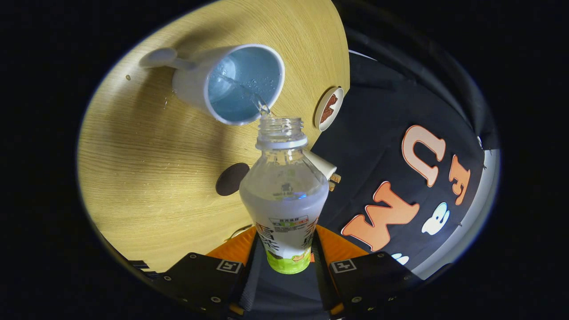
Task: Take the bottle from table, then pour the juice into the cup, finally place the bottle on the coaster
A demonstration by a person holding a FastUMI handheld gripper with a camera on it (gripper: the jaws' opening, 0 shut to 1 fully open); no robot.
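Over the wooden tabletop (146,178), mid-pour: hand-held gripper (288,249) clamping the bottle (284,195) on both sides, tipping liquid into the cup (235,84). Next up probably: righting it, then heading to the coaster (329,108) just beyond.

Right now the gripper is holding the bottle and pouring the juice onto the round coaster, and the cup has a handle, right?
Not quite. The gripper view shows the stream from the bottle going into the cup, not onto the coaster. The gripper does hold the bottle, and the cup has a handle.
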